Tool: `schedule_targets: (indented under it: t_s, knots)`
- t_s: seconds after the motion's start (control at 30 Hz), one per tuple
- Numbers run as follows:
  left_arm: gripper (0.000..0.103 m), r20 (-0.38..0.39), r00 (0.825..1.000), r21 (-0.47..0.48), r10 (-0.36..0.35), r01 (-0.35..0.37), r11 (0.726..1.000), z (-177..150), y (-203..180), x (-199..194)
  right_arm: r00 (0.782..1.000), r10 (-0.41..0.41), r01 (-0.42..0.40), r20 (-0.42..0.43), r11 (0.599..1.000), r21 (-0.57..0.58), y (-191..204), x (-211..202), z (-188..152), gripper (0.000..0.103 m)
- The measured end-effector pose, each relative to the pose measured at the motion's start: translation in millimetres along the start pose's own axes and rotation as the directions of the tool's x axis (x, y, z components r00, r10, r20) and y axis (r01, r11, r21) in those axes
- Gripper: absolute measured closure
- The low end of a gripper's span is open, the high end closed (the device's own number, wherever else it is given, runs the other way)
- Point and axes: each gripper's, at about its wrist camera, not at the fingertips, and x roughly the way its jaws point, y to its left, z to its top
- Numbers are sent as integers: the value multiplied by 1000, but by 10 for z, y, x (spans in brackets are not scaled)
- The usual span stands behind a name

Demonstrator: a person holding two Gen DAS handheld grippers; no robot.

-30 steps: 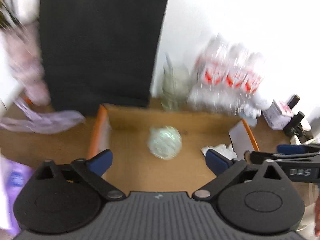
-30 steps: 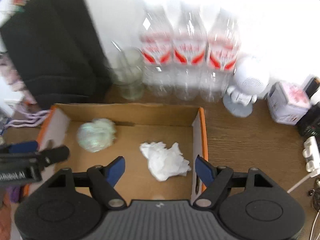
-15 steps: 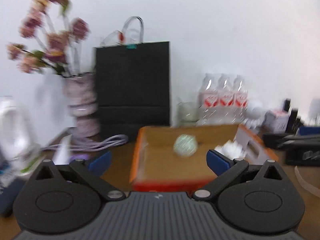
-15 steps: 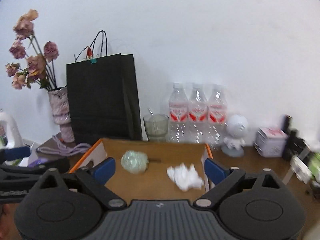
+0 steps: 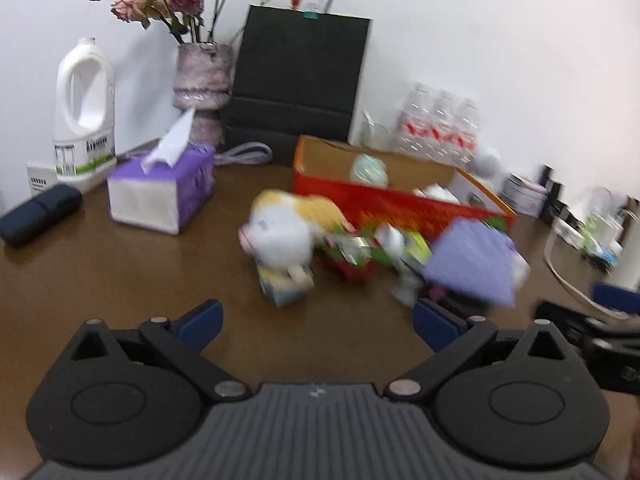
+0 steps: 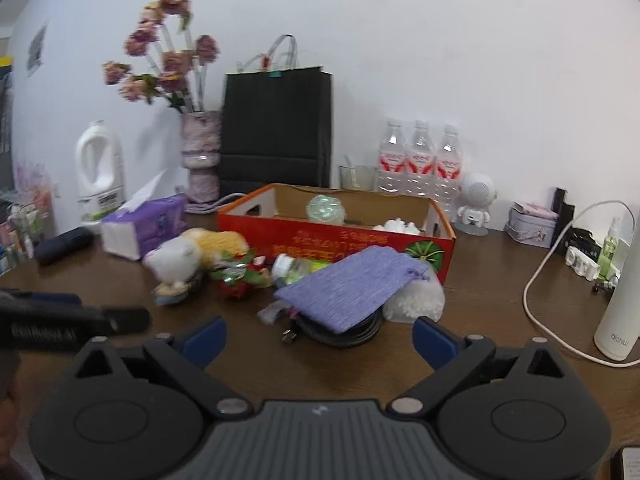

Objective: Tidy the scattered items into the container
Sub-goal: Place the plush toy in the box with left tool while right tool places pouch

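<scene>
A red-orange cardboard box (image 6: 336, 242) (image 5: 400, 204) stands mid-table, with a pale green ball (image 6: 325, 209) and a crumpled white tissue (image 6: 396, 226) inside. In front of it lie a white-and-yellow plush toy (image 6: 188, 258) (image 5: 284, 236), a red-green packet (image 6: 240, 276), a purple pouch (image 6: 344, 286) (image 5: 472, 260) over a coiled black cable (image 6: 348, 330), and a bag of white pellets (image 6: 416, 304). My right gripper (image 6: 319, 336) is open and holds nothing, just short of the cable. My left gripper (image 5: 318, 320) is open and holds nothing, short of the plush toy.
A purple tissue box (image 6: 144, 226), a white jug (image 6: 100, 172), a vase of dried flowers (image 6: 200, 156) and a black paper bag (image 6: 276, 128) line the back left. Water bottles (image 6: 420, 164), a white cord (image 6: 548, 280) and a tall white cylinder (image 6: 618, 304) stand to the right.
Both grippers have drawn back from over the box and sunk lower, so the scattered items in front of it now show. The right jaws have spread wider.
</scene>
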Motion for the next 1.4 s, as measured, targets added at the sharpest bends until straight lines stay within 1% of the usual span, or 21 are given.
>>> schedule_targets:
  t_s: [0.13, 0.23, 0.3, 0.33, 0.4, 0.47, 0.5, 0.53, 0.57, 0.6, 0.63, 0.7, 0.73, 0.77, 0.9, 1.0, 1.07, 1.17, 1.23, 1.33, 1.4]
  knots:
    - [0, 28, 999, 103, 29, -31, 994, 324, 106, 196, 1000, -13, 13, 14, 1000, -20, -158, 62, 72, 6]
    - [0, 77, 996, 157, 38, -50, 986, 552, 144, 463, 999, 24, -22, -35, 998, 64, -334, 231, 121, 7]
    - [0, 32, 998, 151, 49, -54, 987, 663, 179, 749, 997, 65, -58, -49, 990, 131, -412, 430, 185, 9]
    - [0, 0, 999, 148, 48, -47, 988, 692, 200, 898, 997, 59, -52, -46, 990, 135, -419, 539, 224, 14]
    - [3, -91, 995, 115, 46, -35, 993, 716, 276, 1184, 998, 4, 3, -64, 992, 123, -413, 800, 310, 18]
    - [7, -175, 984, 52, 18, -9, 999, 702, 371, 1375, 993, -18, 35, -117, 989, 146, -476, 1104, 370, 23]
    - [13, -206, 979, 25, -7, 12, 1000, 688, 411, 1435, 988, -11, 37, -153, 986, 165, -523, 1243, 377, 25]
    - [25, -222, 975, 2, -27, 28, 1000, 668, 448, 1471, 983, -4, 40, -185, 981, 189, -573, 1362, 368, 36]
    - [31, -228, 972, -15, -49, 47, 999, 648, 480, 1484, 981, -8, 50, -192, 976, 212, -619, 1431, 356, 41]
    - [48, -230, 970, -36, -74, 68, 997, 635, 506, 1480, 982, -14, 57, -190, 973, 223, -651, 1475, 350, 54]
    - [50, -229, 970, -49, -85, 75, 996, 626, 516, 1459, 980, -11, 57, -199, 973, 223, -665, 1513, 352, 76]
    - [55, -218, 973, -30, -78, 73, 997, 619, 501, 1394, 981, 10, 34, -196, 975, 222, -663, 1518, 372, 93]
    - [55, -210, 975, -22, -78, 75, 997, 620, 494, 1355, 984, 19, 20, -177, 976, 218, -647, 1480, 385, 99]
    - [56, -201, 976, -18, -79, 77, 997, 619, 485, 1306, 987, 21, 13, -161, 978, 208, -621, 1438, 402, 101]
    - [57, -140, 984, -51, -109, 103, 993, 661, 473, 1000, 993, 56, -39, -104, 987, 158, -486, 1186, 515, 102]
    - [57, -56, 992, -58, -117, 114, 992, 716, 395, 664, 994, 96, -89, -52, 989, 122, -374, 917, 637, 102]
    - [57, -15, 991, -78, -133, 131, 988, 717, 337, 451, 992, 120, -117, -25, 987, 106, -326, 737, 730, 102]
    - [57, 45, 988, -72, -148, 151, 986, 591, 169, 57, 988, 152, -152, 12, 983, 99, -262, 430, 798, 102]
    - [57, 91, 987, -42, -133, 137, 990, 430, 24, -216, 985, 167, -170, 46, 982, 85, -224, 199, 778, 102]
    - [57, 139, 985, -22, -104, 108, 994, 207, -141, -529, 985, 141, -146, 101, 989, 40, -133, -149, 656, 102]
    - [57, 189, 977, -3, -94, 97, 995, 68, -233, -747, 986, 109, -111, 126, 994, 9, -61, -358, 557, 102]
